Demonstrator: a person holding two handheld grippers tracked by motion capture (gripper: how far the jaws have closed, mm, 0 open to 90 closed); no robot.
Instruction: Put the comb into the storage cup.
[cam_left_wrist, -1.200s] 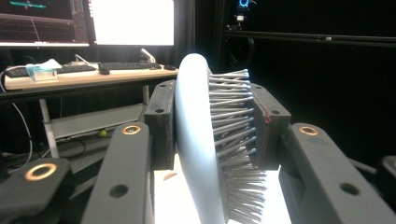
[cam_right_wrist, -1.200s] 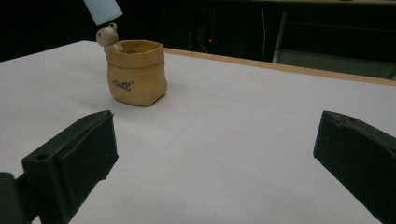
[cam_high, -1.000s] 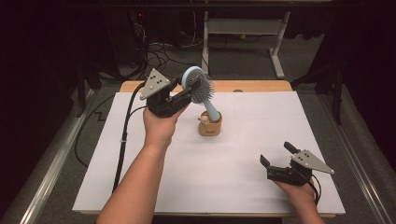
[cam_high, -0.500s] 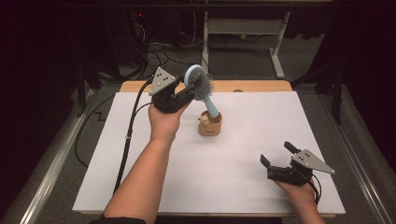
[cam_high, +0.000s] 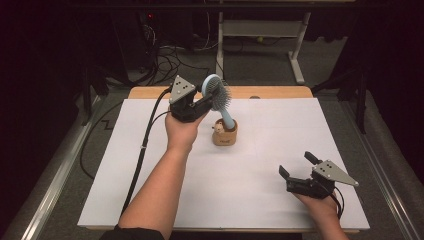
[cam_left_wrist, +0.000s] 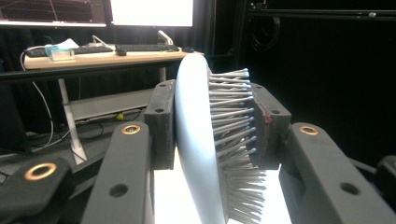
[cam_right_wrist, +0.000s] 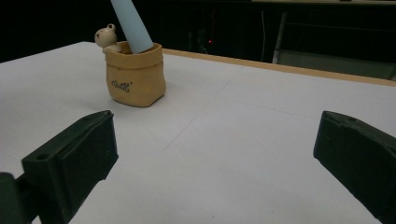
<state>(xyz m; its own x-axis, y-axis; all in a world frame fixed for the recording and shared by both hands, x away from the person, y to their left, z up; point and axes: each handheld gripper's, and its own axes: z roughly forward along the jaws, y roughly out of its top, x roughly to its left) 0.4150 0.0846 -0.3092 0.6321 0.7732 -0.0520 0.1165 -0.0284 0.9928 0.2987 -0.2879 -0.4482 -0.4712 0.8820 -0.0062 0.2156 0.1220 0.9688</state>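
And here's the left gripper up at the far side of the tabletop, clamped on the head of the pale blue hairbrush. From the left gripper view you can see the grip plainly: one jaw pressed flat to the smooth back of the brush head, the other pushed into the bristles. That's a firm hold, bristles splaying a little under the pad.

The brush stands tilted, head up and leaning towards the person's left, while its handle runs down into the little tan sack-shaped holder with a small bear figure peeking over the rim. In the right gripper view the handle is clearly inside the mouth of the holder. How deep it sits I can't tell; the bottom end is hidden.

Over on the near right, the right gripper rests low by the tabletop's edge with its jaws spread wide and nothing between them, well apart from the holder.

So where are we? I'd call it a moment right at the holder: the brush is gripped and its handle is in the pot, but the hold hasn't been let go. Whether it's going in or coming out, these pictures alone don't settle. What's left, to my eye, is either releasing it to stand by itself or lifting it clear.
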